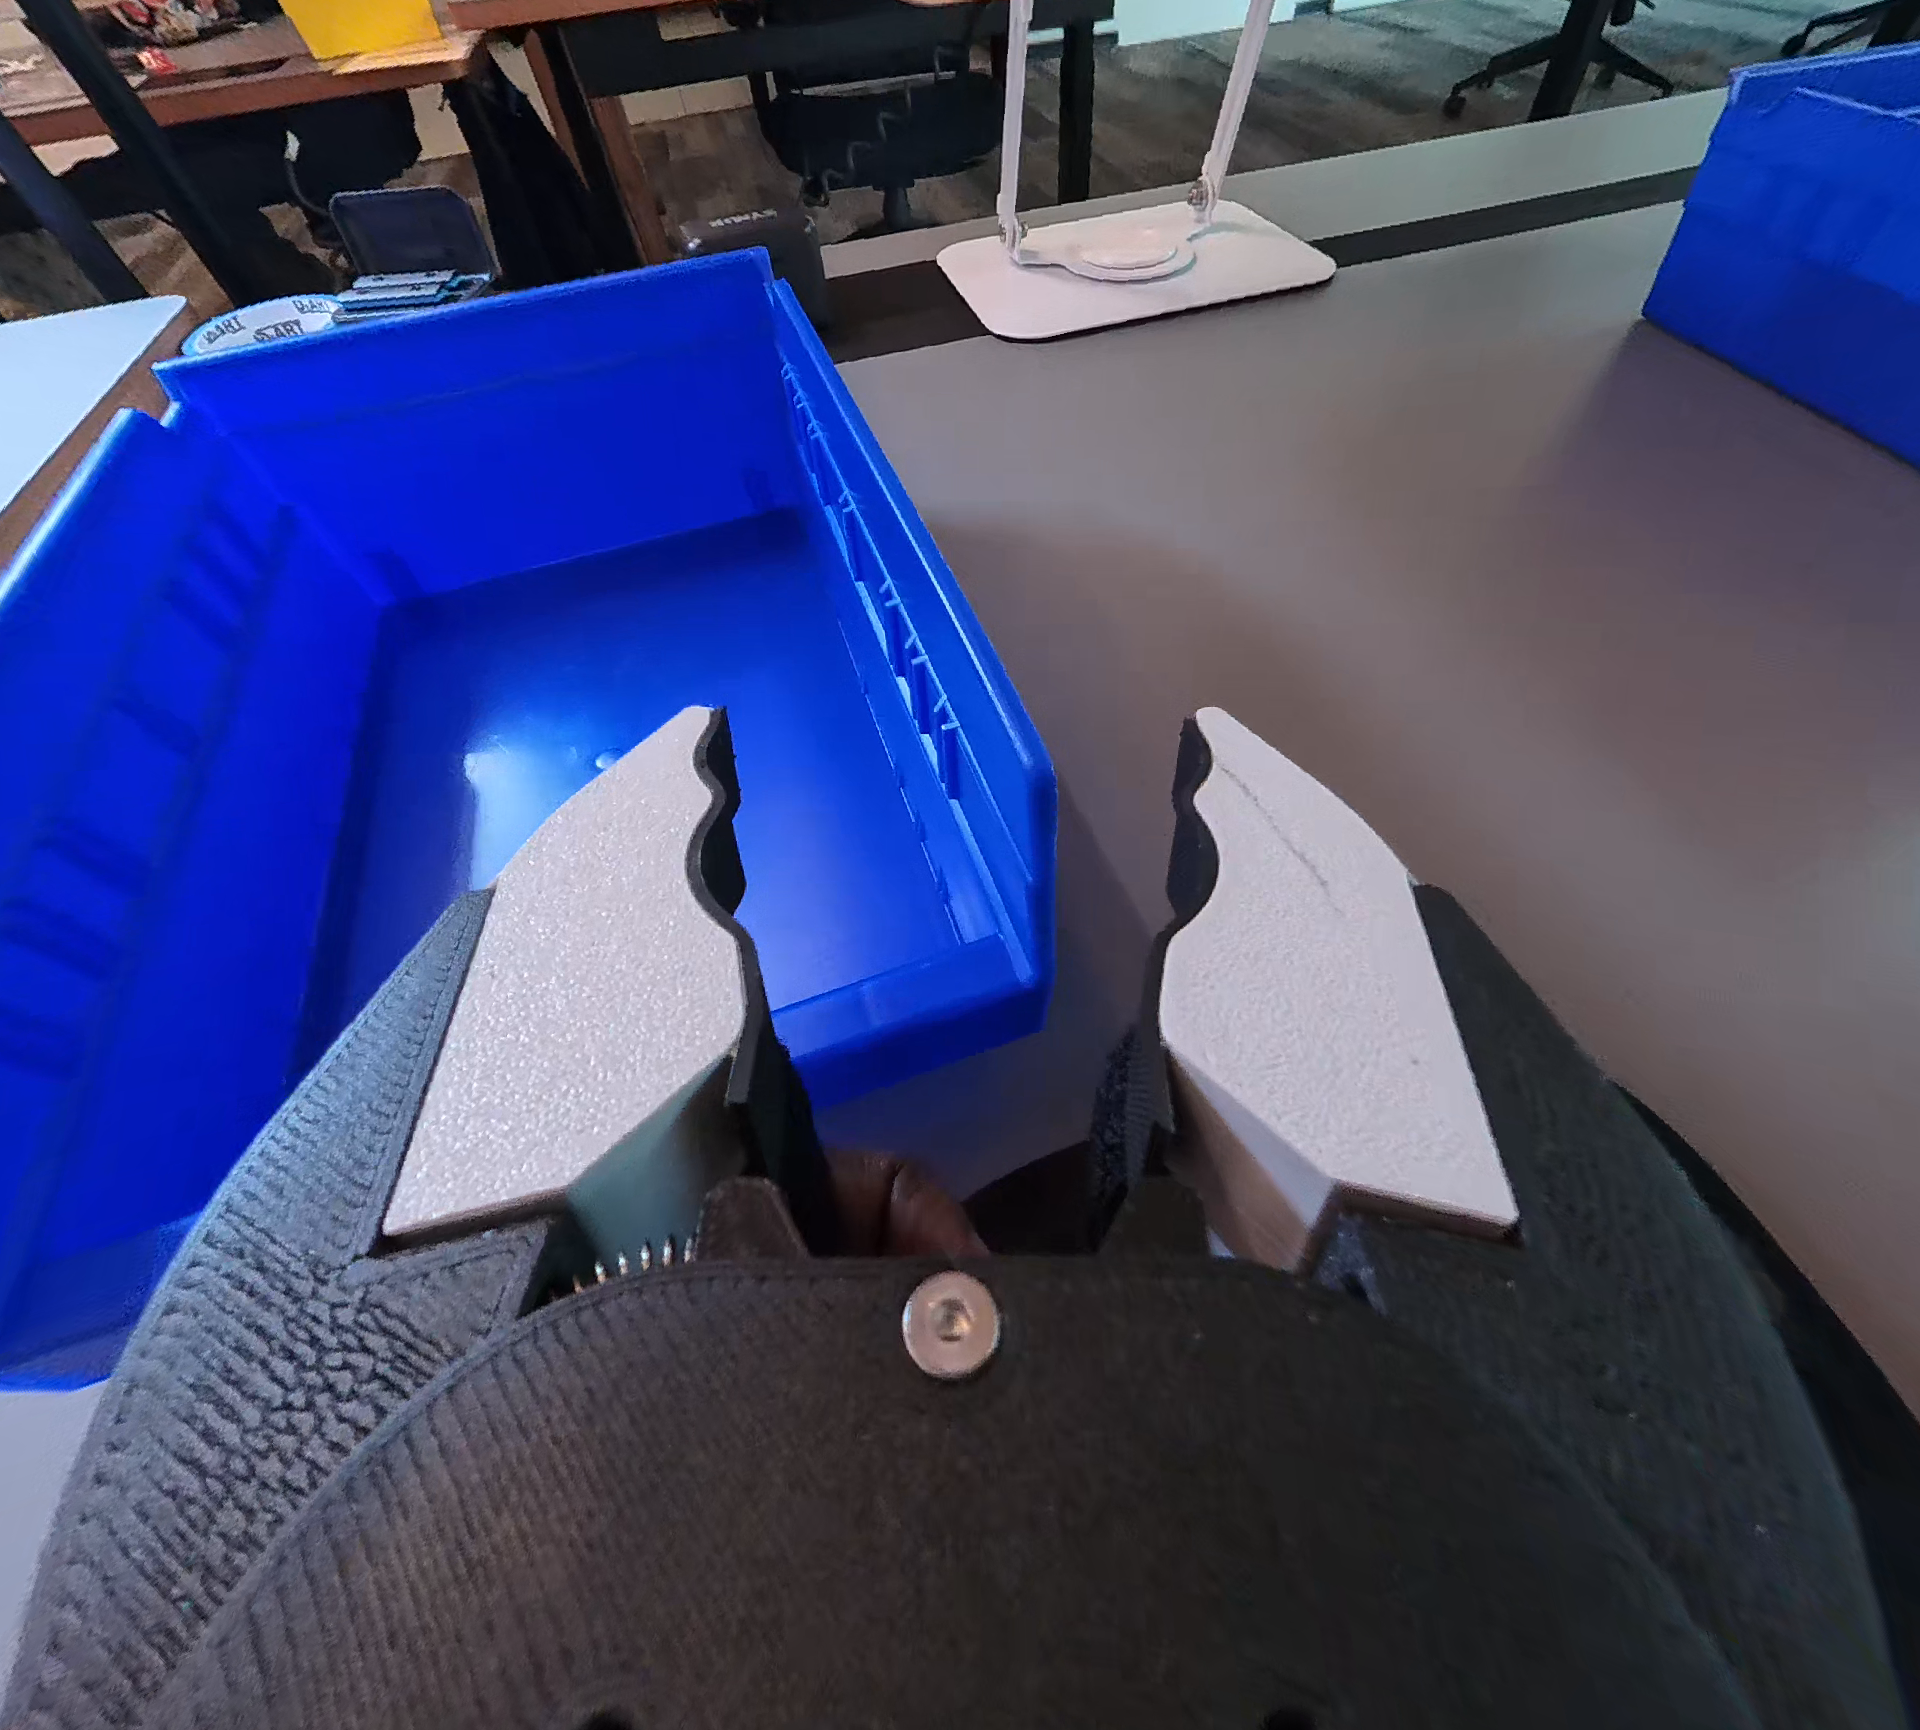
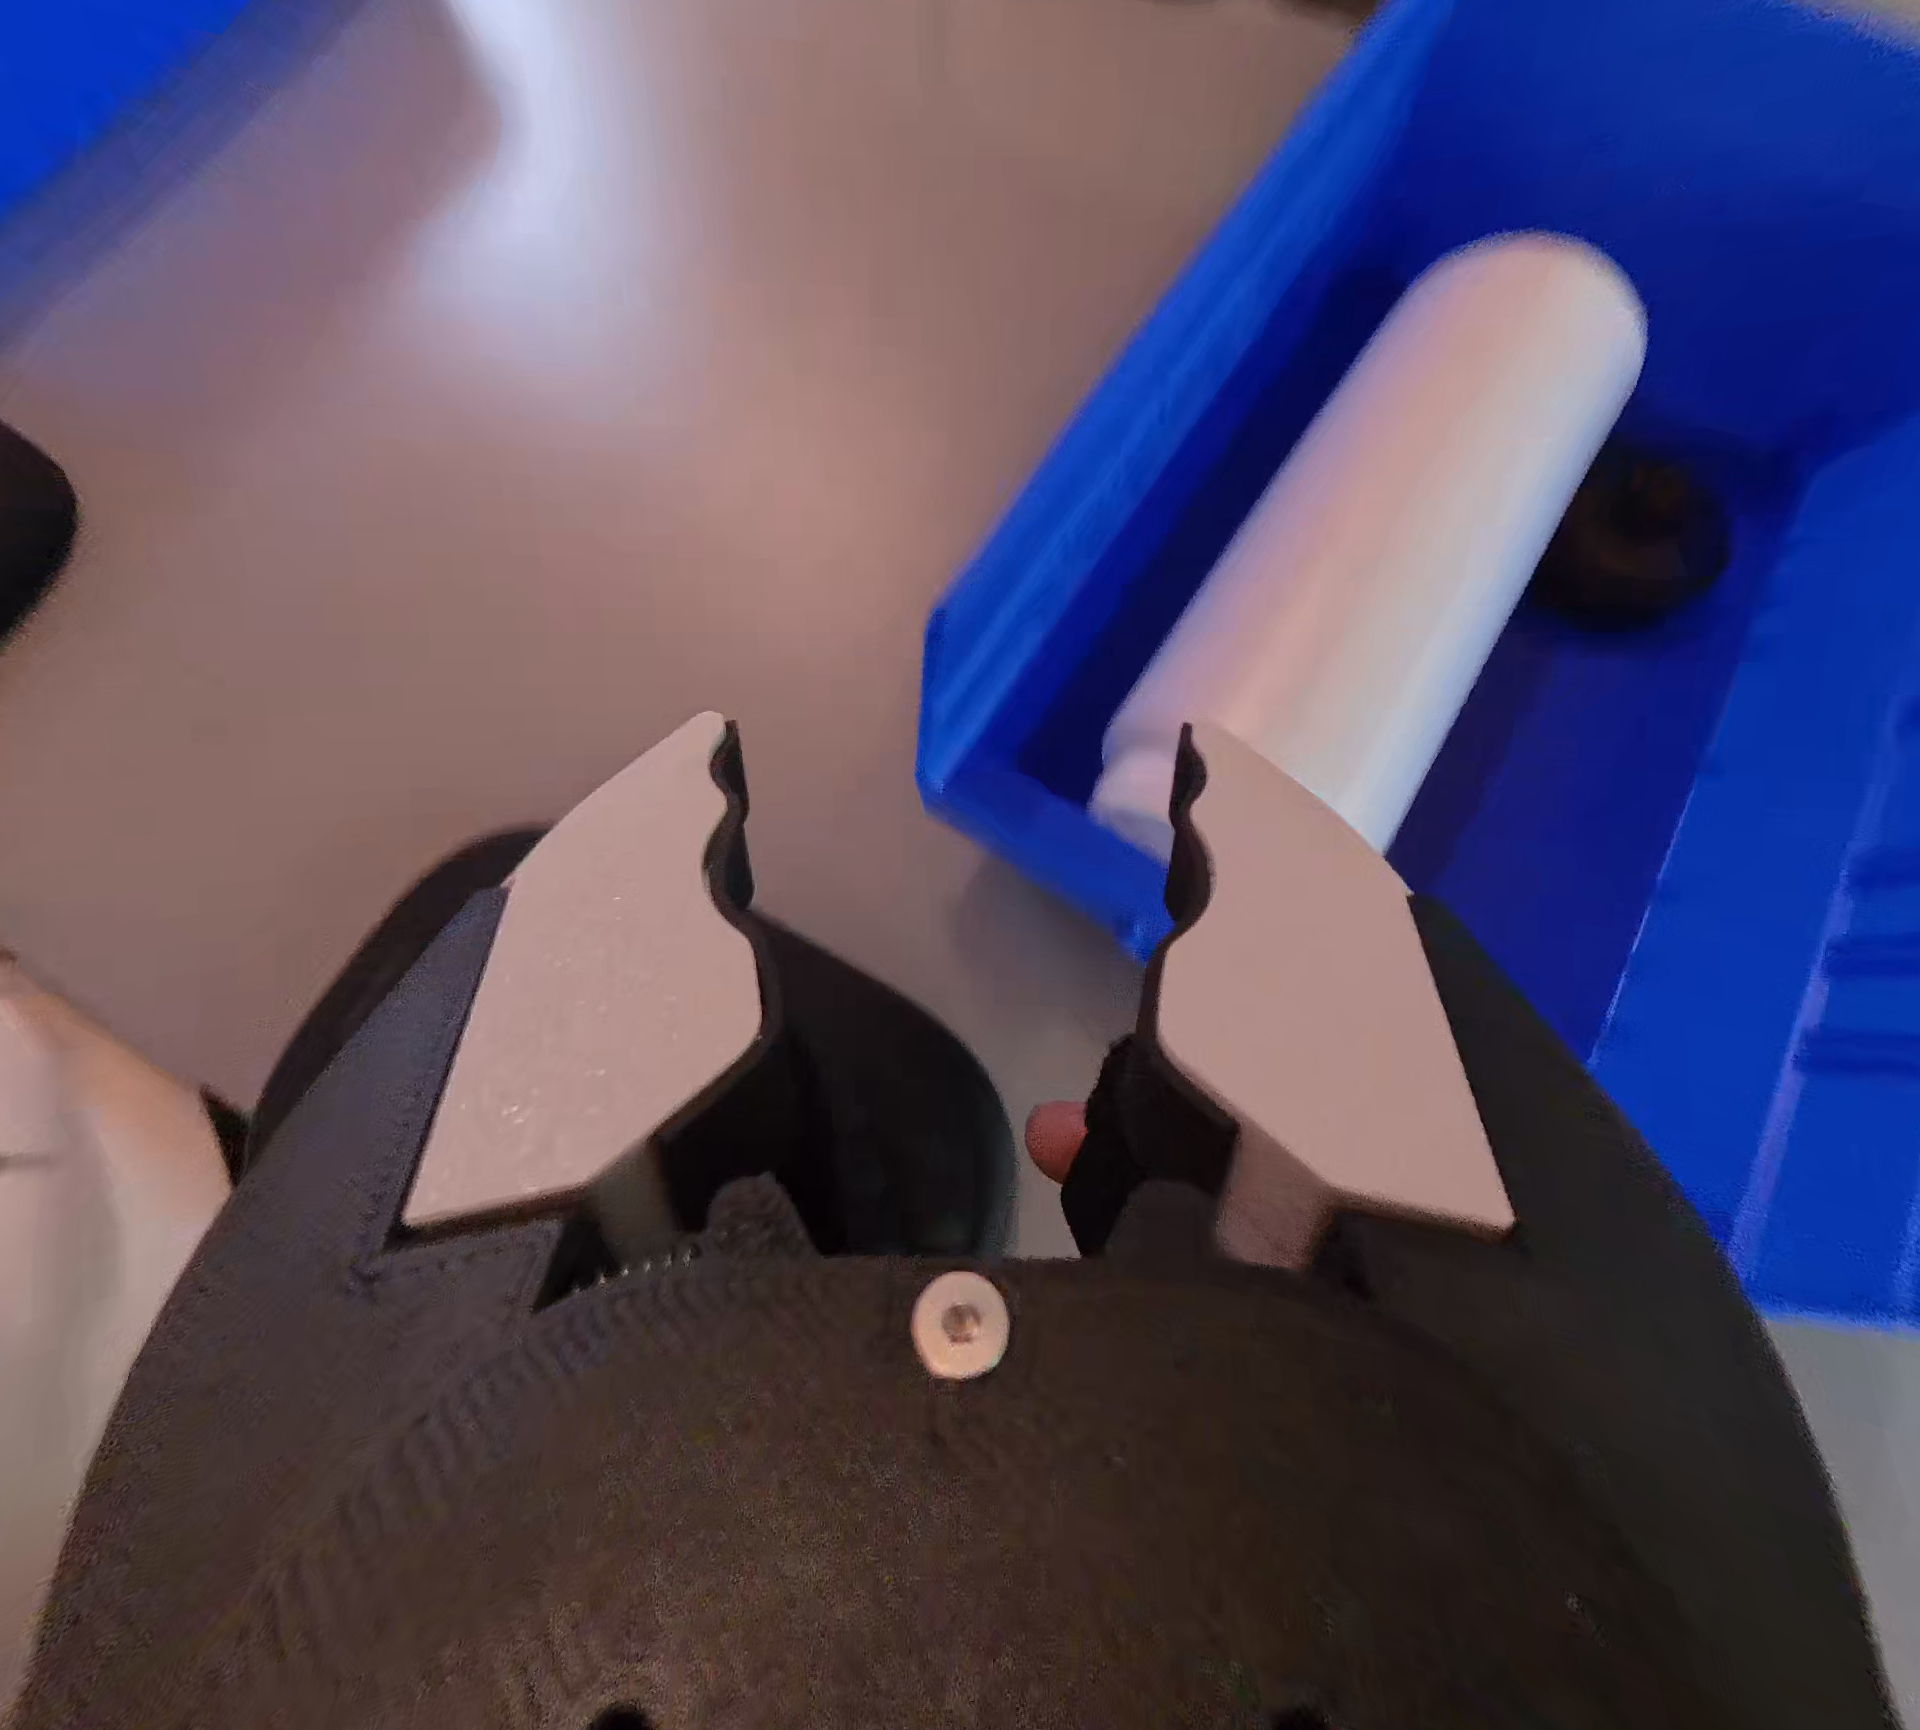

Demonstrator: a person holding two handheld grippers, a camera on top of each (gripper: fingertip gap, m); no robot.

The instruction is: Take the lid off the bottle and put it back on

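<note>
bottle (image 2: 1382,558), white and cylindrical, lies on its side inside a blue bin (image 2: 1714,153) to the right of the grey table (image 2: 623,537) in the right wrist view. its neck end points toward the near left corner of the bin, and its rounded base points to the far right. a small dark round object (image 2: 1631,537) sits on the bin floor just beside the bottle's far end; whether it is the lid cannot be told, since the picture is blurred there. the right gripper (image 2: 956,745) hangs over the table with its jaws wide apart and nothing between them. the bottle lies ahead and to the right of it, and the right fingertip overlaps the bottle's neck end in the view, though contact cannot be told.

the left gripper (image 1: 956,735) is likewise spread wide and empty. it hovers over the near right corner of a second blue bin (image 1: 468,454), with its left finger above the bin floor and its right finger above the table (image 1: 1403,589). a white stand (image 1: 1138,267) carrying a printed sheet rests on the table's far side, and another blue bin's corner (image 1: 1808,246) shows at the right edge. no bottle shows in this view.
</note>
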